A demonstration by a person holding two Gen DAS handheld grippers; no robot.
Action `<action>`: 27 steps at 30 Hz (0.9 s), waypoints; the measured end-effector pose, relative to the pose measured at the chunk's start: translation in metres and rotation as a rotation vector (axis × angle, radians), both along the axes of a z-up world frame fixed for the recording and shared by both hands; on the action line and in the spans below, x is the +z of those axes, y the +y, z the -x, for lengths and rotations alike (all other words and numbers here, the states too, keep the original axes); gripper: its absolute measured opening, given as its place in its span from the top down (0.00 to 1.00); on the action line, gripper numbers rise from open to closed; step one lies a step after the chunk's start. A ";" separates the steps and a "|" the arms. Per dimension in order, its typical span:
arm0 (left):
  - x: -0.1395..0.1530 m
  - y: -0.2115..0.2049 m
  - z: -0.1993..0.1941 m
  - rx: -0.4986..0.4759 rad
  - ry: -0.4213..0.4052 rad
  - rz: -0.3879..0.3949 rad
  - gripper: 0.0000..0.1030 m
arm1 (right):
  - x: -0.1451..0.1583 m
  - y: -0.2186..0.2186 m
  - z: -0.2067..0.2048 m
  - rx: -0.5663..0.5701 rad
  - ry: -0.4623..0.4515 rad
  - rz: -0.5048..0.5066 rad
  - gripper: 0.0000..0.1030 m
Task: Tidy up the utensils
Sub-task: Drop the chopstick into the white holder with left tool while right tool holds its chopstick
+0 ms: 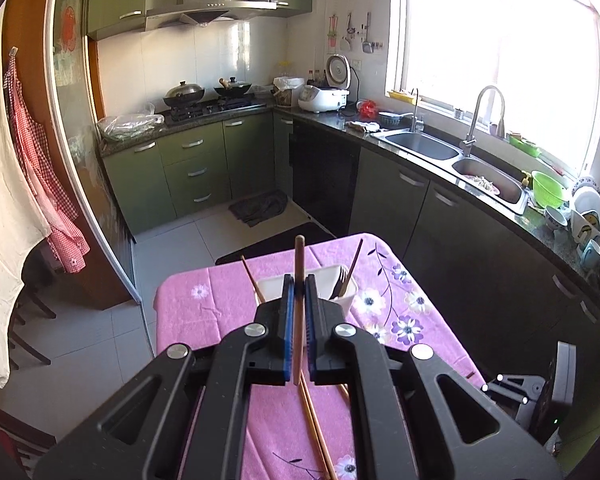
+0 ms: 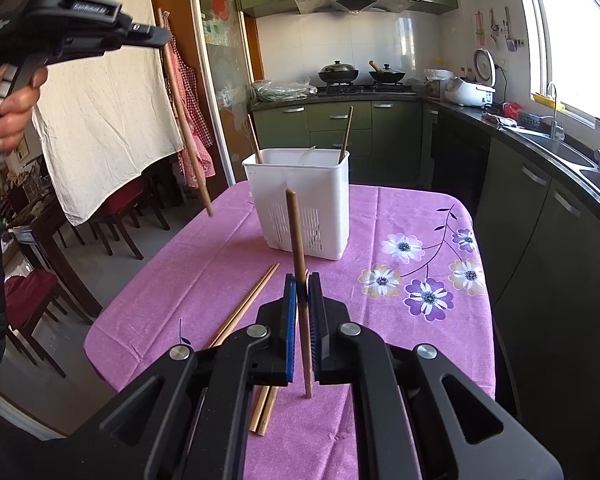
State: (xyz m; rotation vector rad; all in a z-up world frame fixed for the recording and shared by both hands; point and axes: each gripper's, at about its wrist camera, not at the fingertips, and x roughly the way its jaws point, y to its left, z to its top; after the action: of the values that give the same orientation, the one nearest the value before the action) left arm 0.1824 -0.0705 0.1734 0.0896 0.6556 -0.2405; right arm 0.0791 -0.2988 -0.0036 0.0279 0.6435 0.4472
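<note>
Presently catalogued — utensils and holders on a table draped in a pink floral tablecloth (image 2: 400,220).

Item one: left gripper (image 1: 299,280), jaws pinched narrow on a brown chopstick (image 1: 299,300); the stick runs nearly upright between the blue pads and pokes out above the fingertips. Seen from the right wrist camera, the same gripper (image 2: 162,36) is raised at the upper left in a person's hand (image 2: 10,108), and its chopstick (image 2: 186,120) hangs slanted in the air, lower tip clear of the cloth.

Item two: right gripper (image 2: 303,280), likewise clamped narrow on a second brown chopstick (image 2: 298,248) (upright, its lower end showing below the pads just over the cloth).

Item three: white utensil caddy (image 2: 300,200), slotted at the base, standing near the far end of the table. It holds two chopsticks already — one leaning at the left corner (image 2: 255,140), one at the right (image 2: 346,132). The left wrist view also shows a dark fork (image 1: 340,280) inside.

Item four: a pair of lighter wooden chopsticks (image 2: 248,312) lying loose on the cloth, near side of the caddy, just left of the right gripper.
</note>
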 end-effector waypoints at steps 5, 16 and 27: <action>0.024 -0.015 -0.032 0.035 -0.063 -0.012 0.95 | -0.001 -0.004 0.001 0.007 0.000 -0.012 0.93; 0.008 -0.039 -0.096 0.080 -0.037 -0.050 0.95 | -0.002 -0.013 0.000 0.015 0.008 -0.036 0.93; -0.067 -0.019 -0.115 0.075 0.093 -0.043 0.95 | -0.001 -0.014 -0.006 0.029 0.031 -0.065 0.93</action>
State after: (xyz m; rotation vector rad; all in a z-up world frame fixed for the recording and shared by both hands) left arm 0.2976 -0.0898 0.1064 0.0959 0.7549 -0.1592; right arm 0.0848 -0.3127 -0.0048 0.0872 0.6609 0.4960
